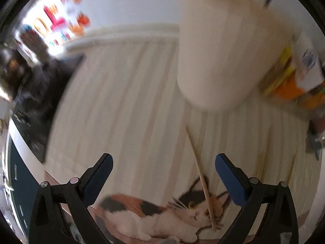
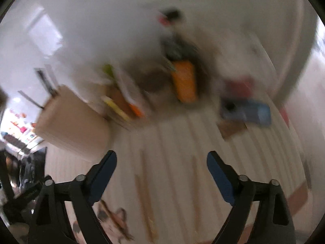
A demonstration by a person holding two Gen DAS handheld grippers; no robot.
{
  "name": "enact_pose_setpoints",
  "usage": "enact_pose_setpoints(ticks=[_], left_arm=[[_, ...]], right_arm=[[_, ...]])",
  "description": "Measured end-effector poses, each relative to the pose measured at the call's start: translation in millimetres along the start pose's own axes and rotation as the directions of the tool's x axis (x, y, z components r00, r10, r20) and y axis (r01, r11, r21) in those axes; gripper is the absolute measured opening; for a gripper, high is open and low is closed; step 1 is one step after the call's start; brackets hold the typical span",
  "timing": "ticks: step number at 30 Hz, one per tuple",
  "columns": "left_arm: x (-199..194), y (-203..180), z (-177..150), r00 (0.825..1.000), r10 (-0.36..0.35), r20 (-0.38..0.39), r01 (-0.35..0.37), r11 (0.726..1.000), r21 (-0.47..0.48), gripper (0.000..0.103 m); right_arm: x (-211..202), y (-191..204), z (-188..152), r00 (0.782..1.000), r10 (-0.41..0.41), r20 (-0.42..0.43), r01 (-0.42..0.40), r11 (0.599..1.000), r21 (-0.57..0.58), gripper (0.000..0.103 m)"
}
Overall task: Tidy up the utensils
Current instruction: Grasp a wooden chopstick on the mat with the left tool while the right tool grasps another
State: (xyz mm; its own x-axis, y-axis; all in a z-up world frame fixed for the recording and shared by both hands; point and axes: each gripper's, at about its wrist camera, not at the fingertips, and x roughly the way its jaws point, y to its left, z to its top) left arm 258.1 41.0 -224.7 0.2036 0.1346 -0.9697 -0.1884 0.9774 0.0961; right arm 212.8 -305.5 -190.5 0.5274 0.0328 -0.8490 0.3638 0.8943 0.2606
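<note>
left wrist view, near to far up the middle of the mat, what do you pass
cat picture → wooden chopstick → cream utensil holder → white wall

Cream-striped mat, calico cat print

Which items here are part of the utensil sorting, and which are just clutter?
Job:
- chopstick lying loose on the cat-print mat, between the open left gripper fingers
- pale holder cup with utensil handles sticking out
- right gripper, open, empty

Clutter:
- orange and yellow packets beside the cup
- blue object, too blurred to identify
- orange item
</note>
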Motion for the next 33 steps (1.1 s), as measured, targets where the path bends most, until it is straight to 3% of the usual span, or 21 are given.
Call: enact_pose_setpoints(ticks=[1,4,11,14,16,17,20,25,33], left_arm=[[12,-1,-4,0.999,-0.01,-0.041,0.009,1.0,-0.005,0.094],[42,-8,-13,0.989,-0.041,-0.141,0.04,0.999,-0.015,0.079],[78,-30,-10,0.976,-0.047,-0.214,0.046,0.999,-0.007,0.071],[80,-36,-5,0.98,-0.04,-0.195,0.042,0.999,0.004,0.04],[77,-41,-3,0.984,-0.045,-0.171,0.05,0.998,0.025,0.014],[76,-45,-2,0.986,-0.035,-0.165,0.043,0.998,0.046,0.008],[74,-54,-3,0.99,-0.011,-0.143,0.028,0.993,0.116,0.005],[71,-60,-13,0.991,0.004,-0.13,0.02,0.983,0.184,0.004],[63,-47,-48,0.993,0.031,-0.112,0.002,0.959,0.282,0.005]], right_arm=[[6,-11,-3,1.0,-0.014,-0.028,0.015,1.0,0.02,0.07],[29,-37,-13,0.991,-0.058,-0.12,0.062,0.997,0.036,0.06],[89,-39,-44,0.948,-0.14,-0.287,0.126,0.99,-0.065,0.055],[109,-40,-55,0.928,-0.169,-0.333,0.144,0.985,-0.098,0.055],[121,-40,-62,0.914,-0.185,-0.36,0.152,0.981,-0.119,0.052],[123,-39,-64,0.91,-0.19,-0.367,0.153,0.98,-0.129,0.049],[135,-37,-73,0.895,-0.217,-0.391,0.162,0.973,-0.167,0.041],[138,-25,-79,0.894,-0.26,-0.364,0.187,0.956,-0.225,0.008],[133,-3,-104,0.89,-0.195,-0.412,0.091,0.962,-0.258,0.007]])
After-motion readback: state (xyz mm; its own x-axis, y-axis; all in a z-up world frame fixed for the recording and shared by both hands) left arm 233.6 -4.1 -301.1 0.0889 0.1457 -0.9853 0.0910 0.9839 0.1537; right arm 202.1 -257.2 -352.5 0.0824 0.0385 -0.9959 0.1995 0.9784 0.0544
